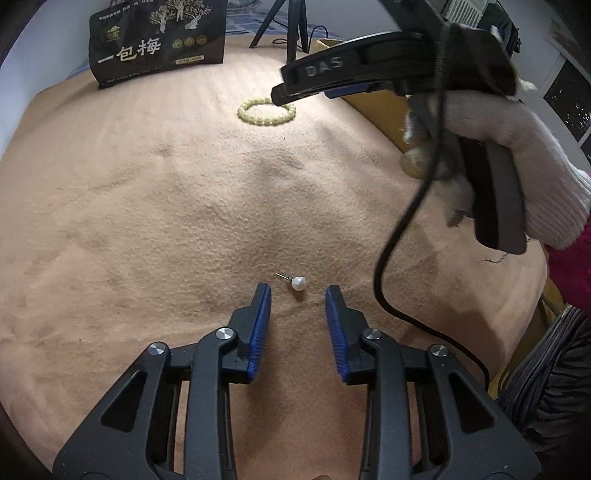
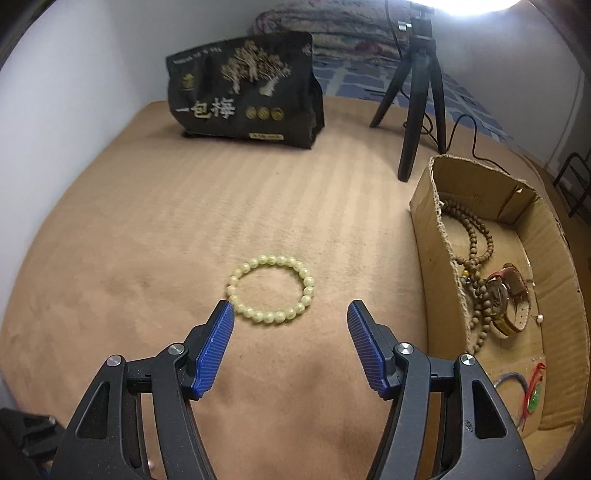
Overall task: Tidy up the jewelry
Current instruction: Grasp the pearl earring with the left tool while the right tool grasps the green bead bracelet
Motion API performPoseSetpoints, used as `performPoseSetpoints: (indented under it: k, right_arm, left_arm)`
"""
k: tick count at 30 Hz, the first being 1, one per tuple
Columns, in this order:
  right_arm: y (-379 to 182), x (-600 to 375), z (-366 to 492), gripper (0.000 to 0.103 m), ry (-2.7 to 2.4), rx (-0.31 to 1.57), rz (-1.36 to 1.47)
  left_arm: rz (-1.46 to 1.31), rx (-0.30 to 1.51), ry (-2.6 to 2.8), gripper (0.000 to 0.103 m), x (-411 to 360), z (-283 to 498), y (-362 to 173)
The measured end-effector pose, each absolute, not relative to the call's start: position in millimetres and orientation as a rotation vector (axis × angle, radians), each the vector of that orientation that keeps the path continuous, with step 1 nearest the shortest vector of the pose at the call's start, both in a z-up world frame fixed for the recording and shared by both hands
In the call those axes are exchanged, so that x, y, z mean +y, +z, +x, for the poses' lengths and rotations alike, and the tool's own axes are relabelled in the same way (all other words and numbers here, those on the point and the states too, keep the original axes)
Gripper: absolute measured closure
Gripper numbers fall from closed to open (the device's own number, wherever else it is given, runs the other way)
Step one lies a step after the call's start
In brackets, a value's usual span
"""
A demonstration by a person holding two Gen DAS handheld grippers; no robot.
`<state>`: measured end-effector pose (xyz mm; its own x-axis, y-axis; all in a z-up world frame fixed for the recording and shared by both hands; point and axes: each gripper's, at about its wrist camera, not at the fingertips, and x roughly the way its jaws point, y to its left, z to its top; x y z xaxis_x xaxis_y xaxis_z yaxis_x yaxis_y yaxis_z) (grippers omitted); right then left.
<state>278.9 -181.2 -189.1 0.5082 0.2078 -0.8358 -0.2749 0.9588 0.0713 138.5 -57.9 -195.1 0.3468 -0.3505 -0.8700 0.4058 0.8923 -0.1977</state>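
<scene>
A tan cloth (image 2: 147, 229) covers the whole surface. On it, at the far side, stands a black snack bag (image 2: 245, 90) with gold trees and white characters printed on its front. To the right of the bag stands a black tripod (image 2: 421, 92), its legs spread on the cloth, with a thin cable (image 2: 463, 127) trailing just beside its feet. Behind the bag lies a folded patterned quilt (image 2: 332, 26), and a pale wall (image 2: 66, 66) rises to the bag's left.

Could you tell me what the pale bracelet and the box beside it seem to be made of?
Bracelet: round pale green beads, glossy and slightly translucent, so jade-like stone, glass or resin; the look leaves it open. Box: corrugated cardboard, matte brown, with a ragged torn rim.
</scene>
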Motion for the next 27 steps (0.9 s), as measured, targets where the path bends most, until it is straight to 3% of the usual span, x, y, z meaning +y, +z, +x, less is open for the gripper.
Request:
performPoseSetpoints:
  k: [10,17,21,24,26,27]
  right_arm:
    - [-206.6,-184.3,299.5,0.042,0.247,1.03,-0.072]
    - [-214.8,-178.2,306.0,0.046,0.246,1.036,-0.079]
    - [-218.0,-175.6,308.7,0.047,0.247,1.036,-0.083]
    - [-219.0,-174.9,308.1,0.061,0.26,1.032,-0.079]
    - [-219.2,-173.6,308.7,0.083,0.281,1.032,-0.074]
    - [-219.3,-172.6,308.8,0.087,0.29,1.033,-0.071]
  left_arm:
    - [0.046,1.131,-0.495,0.073,-59.9,149.5,-203.7]
    - [0.081,1.12,-0.47,0.092,-61.2,154.2,-209.0]
    - [0.09,1.113,-0.466,0.096,-59.2,153.4,-210.0]
    - [0.089,1.112,-0.463,0.096,-58.6,149.5,-209.4]
    - [0.086,1.112,-0.46,0.096,-58.9,147.8,-208.9]
    - [0.086,1.111,-0.458,0.096,-58.6,147.5,-208.7]
